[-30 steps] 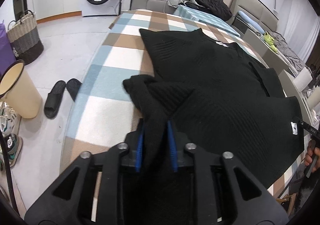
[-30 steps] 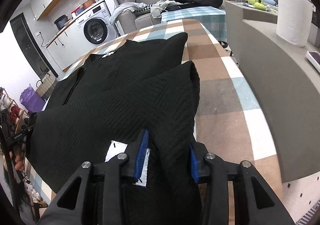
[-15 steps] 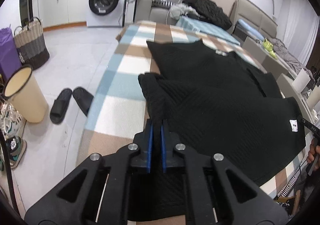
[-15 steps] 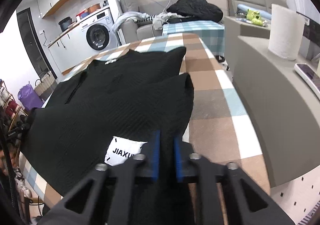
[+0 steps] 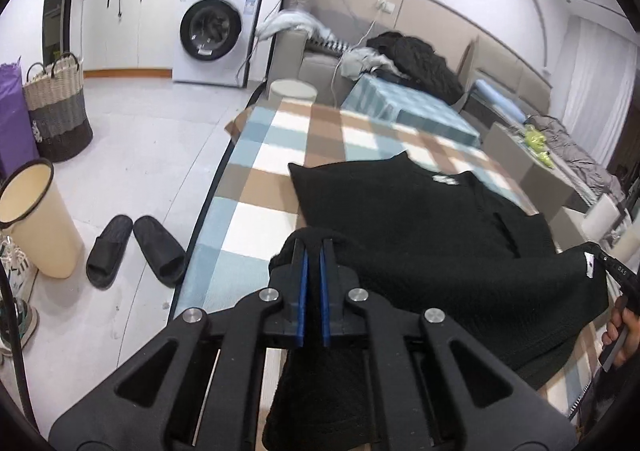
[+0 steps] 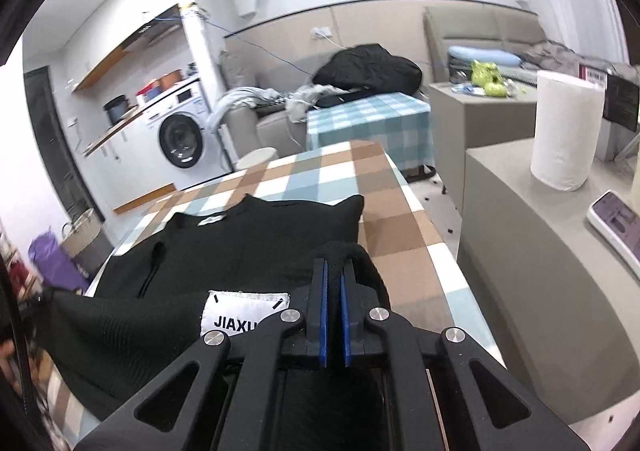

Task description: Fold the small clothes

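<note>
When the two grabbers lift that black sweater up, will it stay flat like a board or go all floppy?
Probably floppy: the black sweater already sags between the left gripper and the right gripper, both shut on its hem. It looks like thick knit, so it likely hangs heavily rather than fluttering. Its ribbed texture probably keeps it from slipping off the checked tablecloth.

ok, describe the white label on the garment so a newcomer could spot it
Start at the checked tablecloth, then the black garment spread on it. The white label sits on its lifted near hem, beside the right gripper; unlike the small neck tag, it reads JIAXU.
</note>
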Tool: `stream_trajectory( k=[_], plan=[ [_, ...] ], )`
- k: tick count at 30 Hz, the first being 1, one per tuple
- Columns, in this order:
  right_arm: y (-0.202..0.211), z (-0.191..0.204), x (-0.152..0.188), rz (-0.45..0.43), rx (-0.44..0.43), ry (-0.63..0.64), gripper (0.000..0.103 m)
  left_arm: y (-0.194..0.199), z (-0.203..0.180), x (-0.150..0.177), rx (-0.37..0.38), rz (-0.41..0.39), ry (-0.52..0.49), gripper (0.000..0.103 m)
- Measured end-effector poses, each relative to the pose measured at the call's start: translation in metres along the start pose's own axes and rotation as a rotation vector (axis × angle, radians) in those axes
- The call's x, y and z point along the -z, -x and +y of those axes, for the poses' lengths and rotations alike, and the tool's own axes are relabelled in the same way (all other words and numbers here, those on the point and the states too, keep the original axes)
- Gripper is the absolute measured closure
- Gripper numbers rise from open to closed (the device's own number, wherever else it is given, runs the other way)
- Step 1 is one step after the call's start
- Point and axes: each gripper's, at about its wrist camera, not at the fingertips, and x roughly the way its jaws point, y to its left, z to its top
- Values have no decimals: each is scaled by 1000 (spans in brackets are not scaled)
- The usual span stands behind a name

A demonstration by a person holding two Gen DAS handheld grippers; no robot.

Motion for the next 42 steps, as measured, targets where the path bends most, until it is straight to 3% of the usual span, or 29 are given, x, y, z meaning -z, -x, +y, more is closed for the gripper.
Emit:
stream_trajectory(
  k=[4, 5, 6, 7, 8, 10, 11, 14, 19, 21, 22, 25, 39, 42],
  plan=[
    [-32, -5, 6, 110, 51, -7, 97, -35, 3, 7, -24, 85, -2, 99],
    [-37, -8, 9, 144, 61, -13, 94, -39, 4, 11, -28, 108, 5, 97],
    [-40, -12, 13, 178, 63, -25, 86, -42, 6, 16, -29, 120, 14, 94],
    [-40, -16, 17, 205, 50, -41, 76, -42, 8, 20, -27, 143, 27, 85],
    [-37, -20, 21, 211, 31, -57, 72, -43, 10, 24, -28, 159, 39, 69],
    [-28, -30, 30, 215, -51, -90, 60, -42, 14, 31, -1, 178, 73, 48],
    [-26, -32, 33, 222, -72, -99, 60, -42, 15, 35, 36, 187, 84, 46],
    [-23, -35, 40, 240, -103, -97, 60, -46, 6, 45, 104, 225, 60, 46],
    [-28, -30, 46, 259, -105, -82, 60, -50, -14, 49, 71, 199, 0, 48],
    [-31, -28, 47, 272, -114, -78, 62, -51, -20, 51, 73, 196, -27, 62],
    [-34, -26, 47, 280, -116, -72, 68, -52, -25, 52, 65, 197, -55, 70],
    [-34, -21, 50, 290, -123, -45, 77, -48, -38, 54, 24, 192, -123, 77],
    [13, -18, 82, 316, -150, 0, 79, -1, -22, 84, 27, 181, -138, 78],
    [23, -19, 83, 318, -147, 14, 77, 11, -17, 89, 15, 171, -136, 72]
  ],
)
